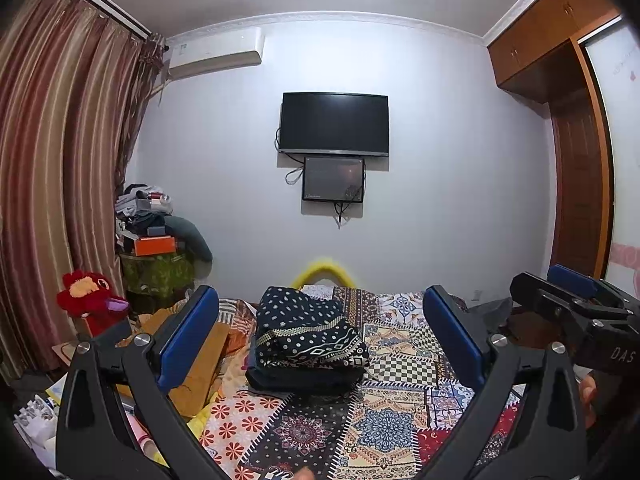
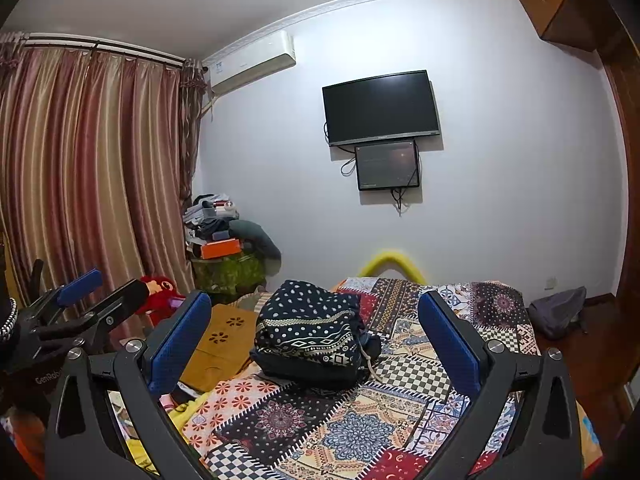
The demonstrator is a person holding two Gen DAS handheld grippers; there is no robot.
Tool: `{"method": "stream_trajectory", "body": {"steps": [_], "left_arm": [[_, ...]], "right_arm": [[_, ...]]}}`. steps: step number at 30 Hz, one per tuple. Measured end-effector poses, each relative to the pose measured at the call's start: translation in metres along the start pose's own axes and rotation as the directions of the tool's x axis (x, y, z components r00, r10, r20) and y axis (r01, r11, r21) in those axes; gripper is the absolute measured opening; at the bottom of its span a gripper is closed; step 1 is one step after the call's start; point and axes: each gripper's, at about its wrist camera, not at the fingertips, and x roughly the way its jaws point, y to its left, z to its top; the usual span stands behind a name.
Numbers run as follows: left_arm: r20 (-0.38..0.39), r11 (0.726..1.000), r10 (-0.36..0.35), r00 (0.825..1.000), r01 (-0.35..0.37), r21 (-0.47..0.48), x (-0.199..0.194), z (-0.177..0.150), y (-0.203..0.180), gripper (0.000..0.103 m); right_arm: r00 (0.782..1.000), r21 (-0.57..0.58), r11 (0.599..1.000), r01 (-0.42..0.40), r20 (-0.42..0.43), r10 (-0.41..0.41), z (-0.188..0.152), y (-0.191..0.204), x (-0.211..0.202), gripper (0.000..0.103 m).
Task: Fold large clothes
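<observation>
A dark navy garment with white dots and a geometric border (image 1: 308,336) lies folded in a stack on top of another dark folded piece on the patchwork bedspread (image 1: 384,420). It also shows in the right wrist view (image 2: 308,332). My left gripper (image 1: 320,332) is open and empty, held above the bed with its blue pads framing the stack from a distance. My right gripper (image 2: 316,336) is open and empty too, likewise held back from the stack. The right gripper shows at the right edge of the left wrist view (image 1: 576,304), and the left gripper at the left edge of the right wrist view (image 2: 76,304).
An orange-brown low wooden table (image 2: 224,340) stands left of the bed. A red plush toy (image 1: 88,296) and a pile of clutter (image 1: 152,232) sit by the curtains. A TV (image 1: 334,124) hangs on the far wall. A grey bag (image 2: 560,312) lies on the floor at right.
</observation>
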Motion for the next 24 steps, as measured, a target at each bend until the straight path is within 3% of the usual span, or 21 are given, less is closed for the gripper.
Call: {"method": "stream_trajectory", "body": {"steps": [24], "left_arm": [[-0.017, 1.0, -0.017, 1.0, 0.016, -0.018, 0.0055, -0.0062, 0.0062, 0.103]], "right_arm": [[0.999, 0.001, 0.999, 0.037, -0.023, -0.037, -0.0006, 0.0055, 0.0087, 0.103]]}}
